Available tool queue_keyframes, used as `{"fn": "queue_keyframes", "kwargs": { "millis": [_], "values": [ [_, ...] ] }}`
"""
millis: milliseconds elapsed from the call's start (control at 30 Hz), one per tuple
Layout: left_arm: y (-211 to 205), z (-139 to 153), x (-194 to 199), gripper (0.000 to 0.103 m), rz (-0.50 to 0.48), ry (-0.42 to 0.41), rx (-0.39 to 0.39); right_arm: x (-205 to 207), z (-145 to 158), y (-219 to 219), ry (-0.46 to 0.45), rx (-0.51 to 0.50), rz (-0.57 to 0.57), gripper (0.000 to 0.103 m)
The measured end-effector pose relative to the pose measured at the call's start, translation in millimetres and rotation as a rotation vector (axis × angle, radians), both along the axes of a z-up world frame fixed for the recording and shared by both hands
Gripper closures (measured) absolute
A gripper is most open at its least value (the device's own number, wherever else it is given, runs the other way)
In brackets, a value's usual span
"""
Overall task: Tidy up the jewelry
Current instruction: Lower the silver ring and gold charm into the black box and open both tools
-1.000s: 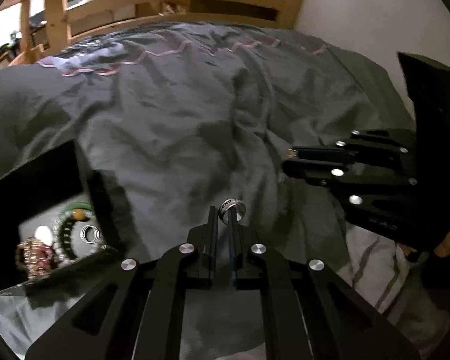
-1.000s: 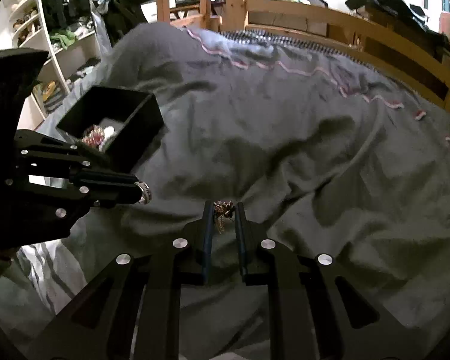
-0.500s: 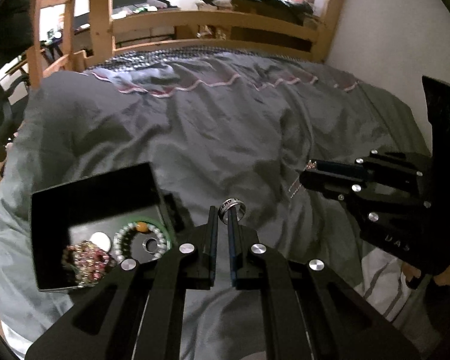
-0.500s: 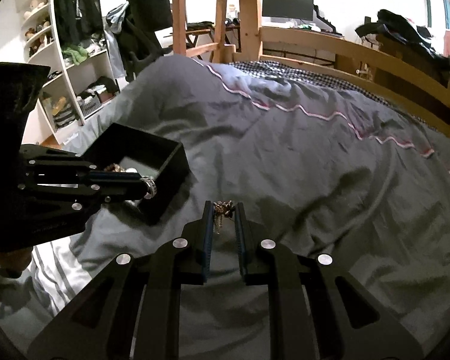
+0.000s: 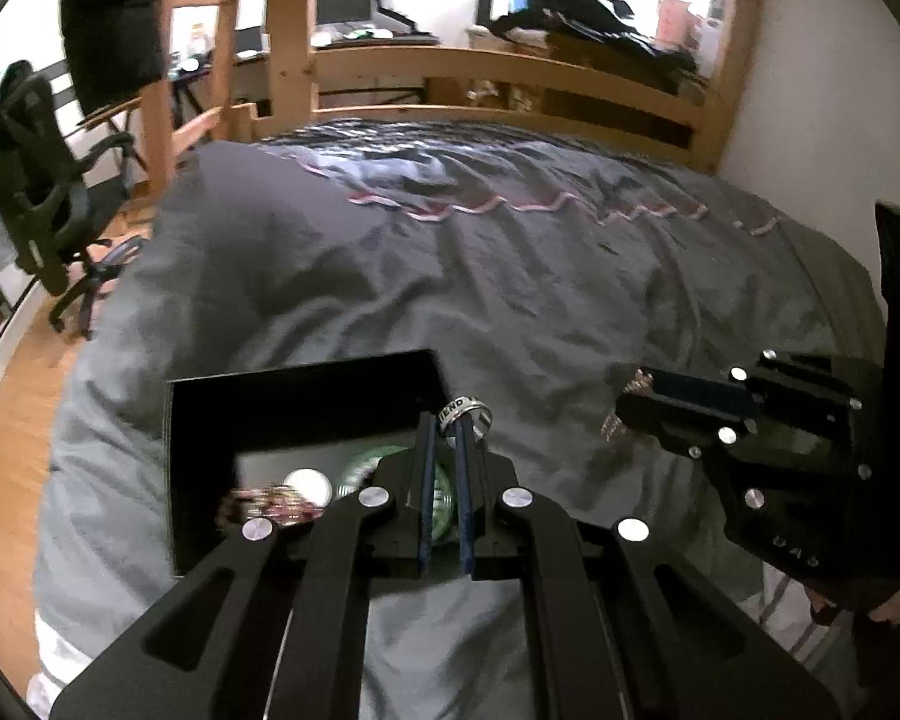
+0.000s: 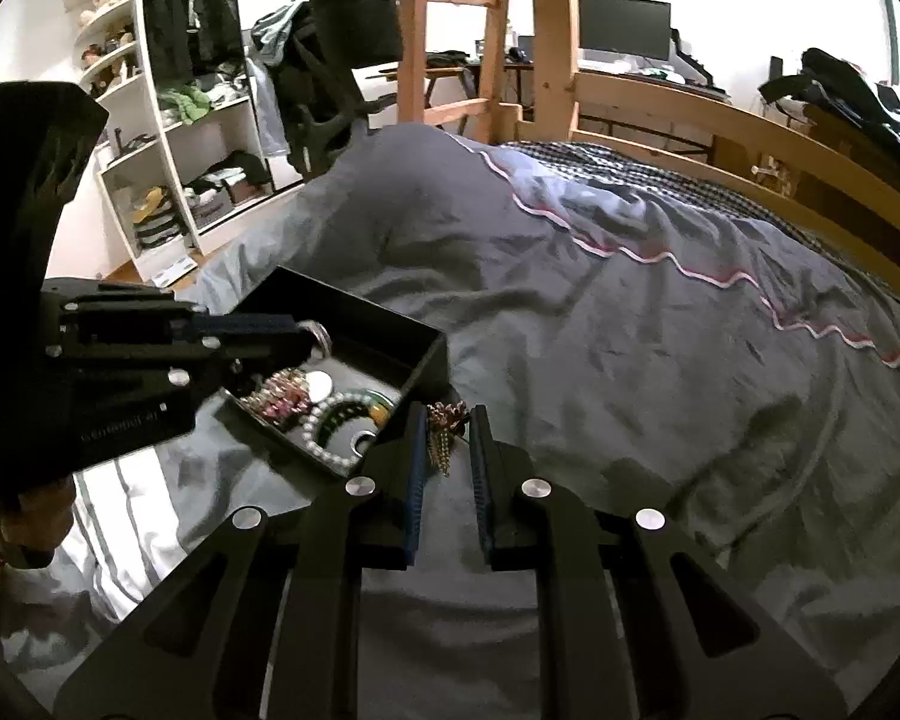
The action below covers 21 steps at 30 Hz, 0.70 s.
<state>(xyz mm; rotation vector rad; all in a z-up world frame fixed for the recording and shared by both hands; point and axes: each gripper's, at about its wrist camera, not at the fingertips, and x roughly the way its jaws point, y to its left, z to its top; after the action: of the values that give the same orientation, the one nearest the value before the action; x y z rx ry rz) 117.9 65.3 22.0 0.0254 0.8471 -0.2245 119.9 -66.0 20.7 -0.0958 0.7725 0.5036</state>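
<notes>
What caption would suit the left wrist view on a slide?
Left gripper pinches a silver ring above a black box of jewelry on a grey bed.

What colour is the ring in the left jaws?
Silver, with a dark lettered band: the ring shows best in the left wrist view.

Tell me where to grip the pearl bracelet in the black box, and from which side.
Judgement only: take the pearl bracelet on its arc nearest the box's near wall, coming straight down from above. It lies flat as an open loop on the floor of the black box, so only a top approach clears the walls, one finger inside the loop, one outside. The green bangle sits inside it, crowding the far arc.
</notes>
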Motion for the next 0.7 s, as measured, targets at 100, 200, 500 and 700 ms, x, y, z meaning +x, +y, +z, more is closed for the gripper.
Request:
{"fn": "queue_keyframes", "kwargs": {
  "millis": [100,200,500,700],
  "values": [
    [18,5,1,0.097,0.042,-0.007,-0.002,3,-1,8,0.005,0.010,0.010,0.088],
    [31,5,3,0.097,0.069,-0.005,-0.005,5,-3,17,0.011,0.014,0.020,0.088],
    [66,-3,10,0.097,0.158,0.024,0.025,11,-14,48,0.034,0.028,0.076,0.088],
    [86,-23,17,0.097,0.220,0.088,0.029,20,-35,71,0.063,0.031,0.120,0.088]
  ]
}}
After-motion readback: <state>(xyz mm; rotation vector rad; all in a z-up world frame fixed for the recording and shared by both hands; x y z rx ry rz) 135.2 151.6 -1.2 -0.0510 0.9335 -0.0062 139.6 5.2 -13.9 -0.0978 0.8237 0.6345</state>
